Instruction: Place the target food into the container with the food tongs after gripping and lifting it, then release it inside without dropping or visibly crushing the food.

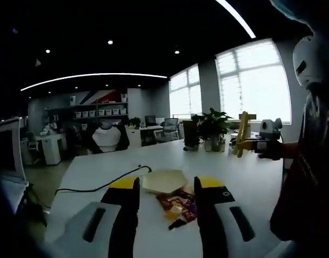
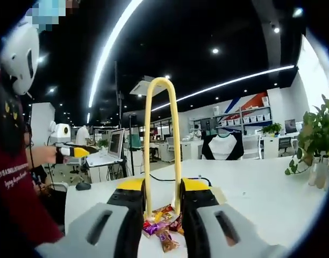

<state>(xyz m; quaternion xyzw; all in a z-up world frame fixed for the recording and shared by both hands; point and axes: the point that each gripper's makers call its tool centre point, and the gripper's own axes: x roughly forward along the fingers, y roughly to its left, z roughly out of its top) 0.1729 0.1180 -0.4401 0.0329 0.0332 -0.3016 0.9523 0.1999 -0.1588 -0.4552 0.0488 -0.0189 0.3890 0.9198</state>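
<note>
A pile of wrapped candies (image 1: 178,207) lies on the white table (image 1: 100,166), just in front of a beige paper container (image 1: 164,180). My left gripper (image 1: 165,188) hovers over them, open and holding nothing. My right gripper (image 2: 162,191) is shut on the yellow food tongs (image 2: 162,134). Their looped end stands up and their tips point down at the candies (image 2: 160,221). The tong tips are hidden between the jaws. In the left gripper view, the right gripper (image 1: 257,145) with the tongs (image 1: 243,133) is raised at the far right.
A black cable (image 1: 100,186) runs over the table to the left of the container. Potted plants (image 1: 213,129) stand at the table's far edge. A person in a dark red shirt (image 2: 14,177) stands close by, and the left gripper (image 2: 73,151) is in their hand.
</note>
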